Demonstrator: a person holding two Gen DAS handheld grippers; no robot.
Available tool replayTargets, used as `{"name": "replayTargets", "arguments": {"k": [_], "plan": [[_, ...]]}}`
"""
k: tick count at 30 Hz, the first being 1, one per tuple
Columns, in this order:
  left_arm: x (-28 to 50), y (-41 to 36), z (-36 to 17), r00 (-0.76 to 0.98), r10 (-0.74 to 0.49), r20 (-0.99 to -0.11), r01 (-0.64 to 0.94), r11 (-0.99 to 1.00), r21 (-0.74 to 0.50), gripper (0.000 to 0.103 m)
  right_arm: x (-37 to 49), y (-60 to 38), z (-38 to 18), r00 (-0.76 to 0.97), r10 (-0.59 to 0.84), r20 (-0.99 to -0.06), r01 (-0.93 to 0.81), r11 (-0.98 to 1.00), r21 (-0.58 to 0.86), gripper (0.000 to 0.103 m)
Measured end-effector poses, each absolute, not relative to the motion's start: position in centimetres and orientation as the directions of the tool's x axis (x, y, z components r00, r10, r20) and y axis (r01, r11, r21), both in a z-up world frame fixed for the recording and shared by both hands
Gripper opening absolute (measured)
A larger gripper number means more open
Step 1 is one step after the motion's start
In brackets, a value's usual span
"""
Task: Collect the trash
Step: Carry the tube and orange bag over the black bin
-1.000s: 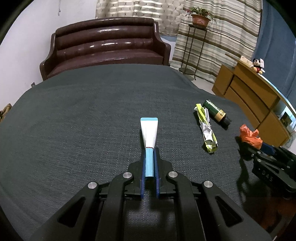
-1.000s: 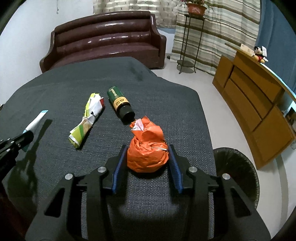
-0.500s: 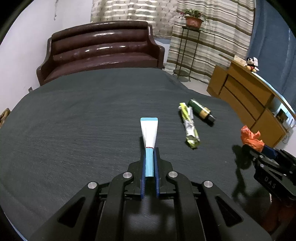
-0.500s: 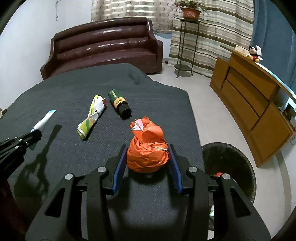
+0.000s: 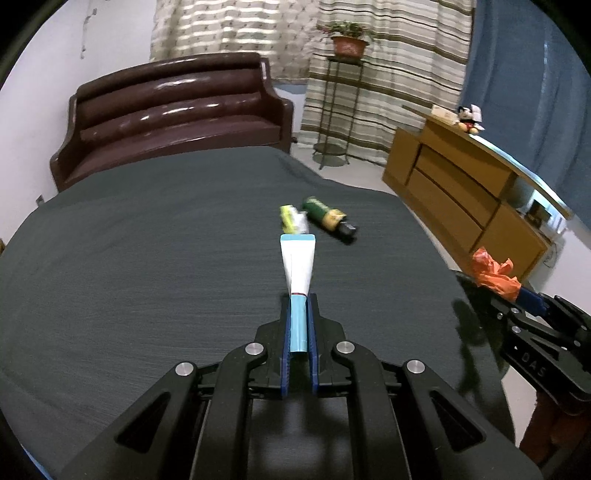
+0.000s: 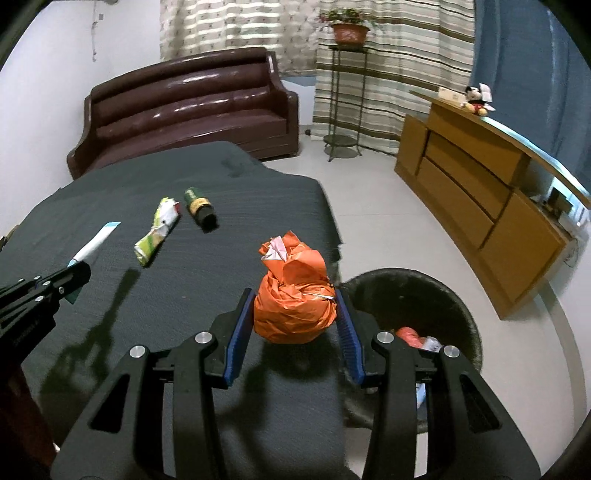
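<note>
The left hand-held gripper [image 5: 298,317] is clamped tight on a white-and-blue tube [image 5: 298,273]. The right hand-held gripper [image 6: 294,314] grips an orange bag bundle [image 6: 293,304] at the bed [image 6: 110,295] edge, beside a black bin [image 6: 417,295]. A crumpled wrapper [image 6: 157,232] and green bottle [image 6: 199,206] lie beyond on the bed. The bin's contents are partly hidden. Both grippers tilt downward.

A glossy dark-brown leather sofa [image 6: 192,107] stands against the white wall. Beside it, a potted plant [image 6: 349,27] tops a thin metal stand before striped curtains [image 6: 399,55]. A small plush toy [image 6: 476,99] sits on the wooden sideboard [image 6: 480,206].
</note>
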State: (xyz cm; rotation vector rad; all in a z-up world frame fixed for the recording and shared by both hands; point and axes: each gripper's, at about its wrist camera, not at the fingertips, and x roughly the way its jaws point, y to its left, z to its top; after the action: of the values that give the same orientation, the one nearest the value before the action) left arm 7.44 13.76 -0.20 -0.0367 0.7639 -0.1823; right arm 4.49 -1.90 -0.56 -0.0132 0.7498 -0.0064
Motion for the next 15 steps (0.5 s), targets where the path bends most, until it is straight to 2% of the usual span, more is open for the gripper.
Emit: {"name": "replayTargets", "arguments": {"k": [15], "plan": [[6.2,5.9,-0.1,0.693,-0.291,-0.659,0.320,0.944,-0.081,0.008,2.1,-9.5,-0.6,0.736,-0.137,-0.663,0.156,0.987,-0.031,0.042]]}}
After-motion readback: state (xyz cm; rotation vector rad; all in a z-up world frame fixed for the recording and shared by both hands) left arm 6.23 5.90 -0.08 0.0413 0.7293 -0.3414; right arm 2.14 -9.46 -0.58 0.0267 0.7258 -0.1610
